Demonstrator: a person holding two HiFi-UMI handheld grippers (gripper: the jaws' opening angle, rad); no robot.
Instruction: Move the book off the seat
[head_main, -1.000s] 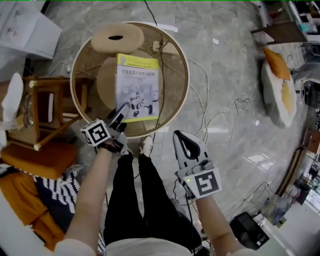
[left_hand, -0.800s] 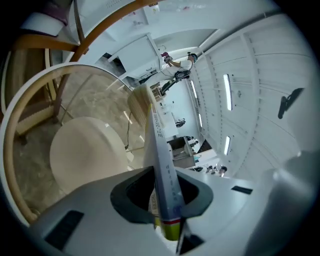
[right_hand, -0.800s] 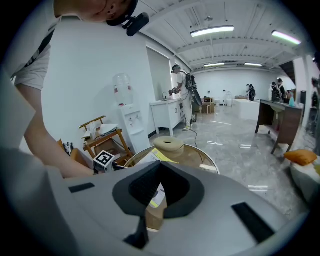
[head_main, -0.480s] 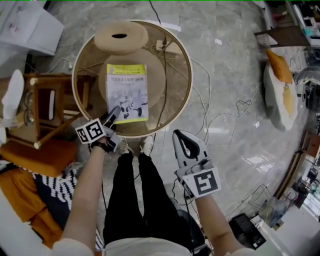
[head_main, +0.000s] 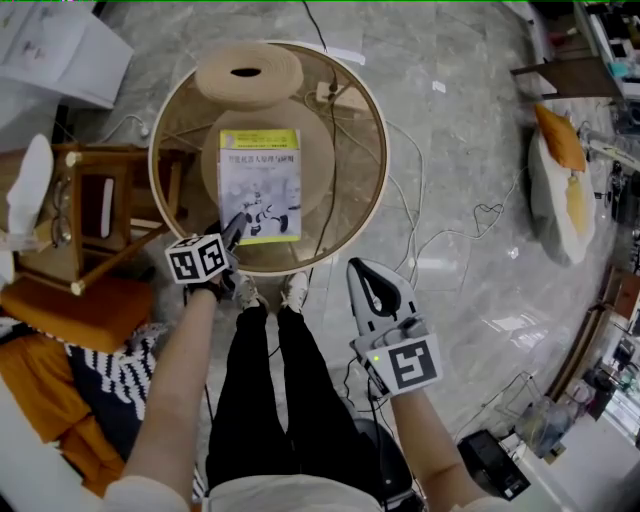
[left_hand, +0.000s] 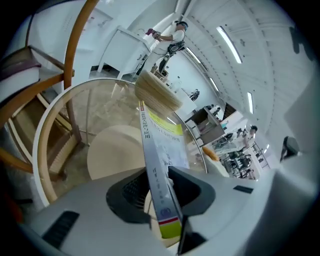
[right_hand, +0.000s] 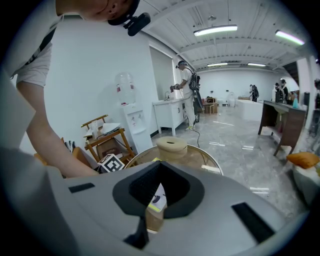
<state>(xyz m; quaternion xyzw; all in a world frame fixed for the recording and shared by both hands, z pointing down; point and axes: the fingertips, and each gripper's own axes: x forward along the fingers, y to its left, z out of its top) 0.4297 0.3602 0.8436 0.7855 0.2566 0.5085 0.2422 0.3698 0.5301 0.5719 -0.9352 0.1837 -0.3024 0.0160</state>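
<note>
On the round glass tabletop (head_main: 348, 150), the yellow-and-white paperback book (head_main: 259, 180) has its near edge straddled by the released left gripper (head_main: 238, 226), whose jaws have just been opening; the right gripper (head_main: 354, 270) is clenched and empty.

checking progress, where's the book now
Head view, left of centre: the book lies on the glass table beside the beige ring cushion, near edge in the left gripper, whose jaws have just been opening.

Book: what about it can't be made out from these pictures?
Cover print on the book: too small in the head view, nearly edge-on in the left gripper view.
Its near corner: head view, covered by the left gripper, whose jaws have just been opening with it between them.
Most of it: right gripper view, blocked by the right gripper's own body.
Whether it touches the glass table: no view shows its underside.
</note>
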